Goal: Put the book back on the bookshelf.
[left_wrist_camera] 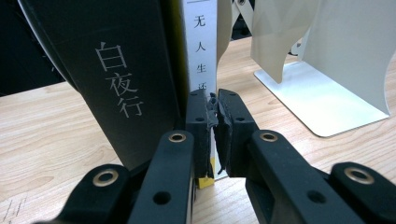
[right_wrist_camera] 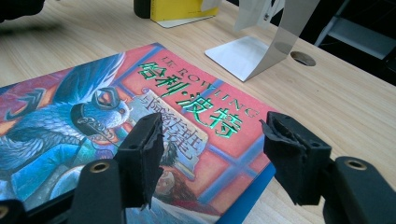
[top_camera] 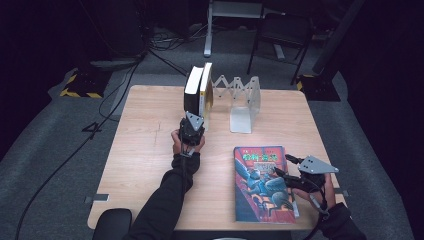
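Note:
Two books stand upright at the table's far middle: a black one point(top_camera: 191, 92) point(left_wrist_camera: 116, 70) and, to its right, a white-spined one with a yellow cover point(top_camera: 205, 90) point(left_wrist_camera: 201, 46). My left gripper point(top_camera: 193, 113) point(left_wrist_camera: 215, 105) is shut, its pads meeting right at the foot of the white spine with nothing between them. A colourful illustrated book point(top_camera: 260, 182) point(right_wrist_camera: 93, 107) lies flat at the front right. My right gripper point(top_camera: 283, 166) point(right_wrist_camera: 212, 128) stands open over that book's right edge, jaws apart, pads not pressing on it.
A white metal bookend point(top_camera: 245, 105) point(left_wrist_camera: 336, 70) point(right_wrist_camera: 261, 51) with an accordion rack stands right of the upright books. The wooden table point(top_camera: 145, 145) has bare space at its left. Cables, a chair and stands are on the floor beyond.

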The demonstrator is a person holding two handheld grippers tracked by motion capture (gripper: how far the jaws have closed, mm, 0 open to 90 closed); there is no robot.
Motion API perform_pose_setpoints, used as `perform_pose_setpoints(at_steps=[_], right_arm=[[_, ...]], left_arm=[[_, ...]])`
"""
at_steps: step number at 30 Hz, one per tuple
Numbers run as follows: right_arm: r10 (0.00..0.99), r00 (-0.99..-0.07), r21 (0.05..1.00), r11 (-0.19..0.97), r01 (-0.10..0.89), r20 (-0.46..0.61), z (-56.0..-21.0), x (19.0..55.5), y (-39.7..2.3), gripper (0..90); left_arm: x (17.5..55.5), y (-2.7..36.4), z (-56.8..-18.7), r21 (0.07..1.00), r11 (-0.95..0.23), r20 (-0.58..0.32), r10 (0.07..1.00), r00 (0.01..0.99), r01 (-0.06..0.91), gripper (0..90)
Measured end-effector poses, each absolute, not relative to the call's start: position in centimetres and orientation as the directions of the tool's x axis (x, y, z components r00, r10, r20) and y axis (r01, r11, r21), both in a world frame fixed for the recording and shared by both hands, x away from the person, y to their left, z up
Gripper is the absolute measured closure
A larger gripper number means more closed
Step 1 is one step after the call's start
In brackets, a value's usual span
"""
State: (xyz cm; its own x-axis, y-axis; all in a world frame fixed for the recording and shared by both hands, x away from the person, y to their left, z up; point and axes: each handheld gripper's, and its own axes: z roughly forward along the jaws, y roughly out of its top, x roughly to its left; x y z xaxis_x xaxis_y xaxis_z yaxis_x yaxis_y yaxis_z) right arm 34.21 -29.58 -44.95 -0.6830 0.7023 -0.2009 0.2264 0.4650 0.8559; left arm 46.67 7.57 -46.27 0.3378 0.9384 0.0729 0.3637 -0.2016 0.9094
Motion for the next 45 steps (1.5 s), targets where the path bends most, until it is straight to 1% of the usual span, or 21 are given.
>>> perform_pose_setpoints(at_steps=[6,11,12,14,15,16,18,21,22,23,25,27,29,32,34,35,37,40,45], right_arm=[[0.705,-0.680,0.858,0.461,0.225,-0.200,-44.7,34.0,-29.6,38.1],[0.703,-0.684,0.851,0.468,0.238,-0.195,-44.5,33.6,-29.8,37.8],[0.701,-0.686,0.850,0.471,0.237,-0.197,-44.5,33.5,-29.9,37.7],[0.706,-0.684,0.844,0.470,0.258,-0.184,-44.4,33.3,-30.2,37.4],[0.708,-0.684,0.839,0.472,0.272,-0.176,-44.3,33.2,-30.4,37.3],[0.712,-0.682,0.832,0.473,0.290,-0.167,-44.4,33.1,-30.7,37.4],[0.710,-0.688,0.816,0.483,0.317,-0.152,-44.4,32.8,-31.1,36.8],[0.694,-0.710,0.800,0.492,0.344,-0.122,-44.4,32.2,-31.6,34.8],[0.694,-0.710,0.800,0.492,0.344,-0.122,-44.4,32.2,-31.6,34.8],[0.698,-0.708,0.800,0.483,0.356,-0.106,-44.5,32.0,-31.7,32.5],[0.697,-0.712,0.799,0.472,0.373,-0.079,-44.5,31.6,-32.0,32.3],[0.691,-0.719,0.791,0.481,0.377,-0.078,-44.5,31.1,-32.2,31.7],[0.679,-0.731,0.786,0.491,0.377,-0.073,-44.5,30.6,-32.2,31.3],[0.656,-0.750,0.768,0.521,0.373,-0.081,-44.6,29.9,-32.2,31.1],[0.648,-0.757,0.759,0.534,0.372,-0.085,-44.6,29.7,-32.2,31.1],[0.631,-0.771,0.745,0.555,0.369,-0.088,-44.7,29.2,-32.1,33.3],[0.602,-0.792,0.727,0.587,0.356,-0.099,-44.8,28.6,-32.1,36.9],[0.581,-0.809,0.720,0.599,0.351,-0.090,-44.7,27.7,-32.2,42.4],[0.569,-0.820,0.711,0.598,0.369,-0.054,-44.5,26.5,-32.7,44.9]], left_arm=[[46.3,8.1,-46.0,0.898,-0.212,0.064,0.930,0.361,0.385,77.2],[45.0,7.6,-45.8,0.883,-0.286,0.092,0.883,0.460,0.373,71.7],[44.6,7.4,-45.8,0.871,-0.320,0.107,0.864,0.493,0.372,70.3],[44.0,7.1,-45.9,0.859,-0.357,0.109,0.827,0.551,0.367,65.6],[43.6,6.9,-45.9,0.845,-0.390,0.104,0.790,0.604,0.365,62.1],[43.2,6.8,-46.0,0.835,-0.407,0.081,0.756,0.650,0.370,58.8],[42.5,6.8,-46.1,0.823,-0.443,0.069,0.699,0.712,0.356,52.5],[41.0,7.0,-46.5,0.796,-0.512,0.087,0.623,0.777,0.322,47.1],[41.0,7.0,-46.5,0.796,-0.512,0.087,0.623,0.777,0.322,45.7],[40.4,7.1,-46.6,0.790,-0.525,0.087,0.608,0.789,0.317,45.7],[39.6,7.5,-46.8,0.781,-0.546,0.090,0.577,0.812,0.302,42.9],[38.9,7.8,-47.1,0.762,-0.580,0.102,0.544,0.833,0.286,39.3],[38.3,8.2,-47.4,0.749,-0.600,0.087,0.511,0.855,0.282,37.6],[37.4,8.9,-47.9,0.727,-0.621,0.065,0.485,0.872,0.292,35.4],[36.9,9.2,-48.2,0.717,-0.634,0.068,0.475,0.877,0.288,34.1],[36.6,9.4,-48.3,0.712,-0.640,0.062,0.466,0.882,0.289,34.1],[36.2,9.7,-48.5,0.698,-0.658,0.062,0.448,0.892,0.282,30.2],[35.7,9.9,-48.7,0.690,-0.667,0.052,0.432,0.900,0.281,28.1],[35.5,9.8,-48.9,0.681,-0.678,0.049,0.417,0.907,0.275,27.7]])
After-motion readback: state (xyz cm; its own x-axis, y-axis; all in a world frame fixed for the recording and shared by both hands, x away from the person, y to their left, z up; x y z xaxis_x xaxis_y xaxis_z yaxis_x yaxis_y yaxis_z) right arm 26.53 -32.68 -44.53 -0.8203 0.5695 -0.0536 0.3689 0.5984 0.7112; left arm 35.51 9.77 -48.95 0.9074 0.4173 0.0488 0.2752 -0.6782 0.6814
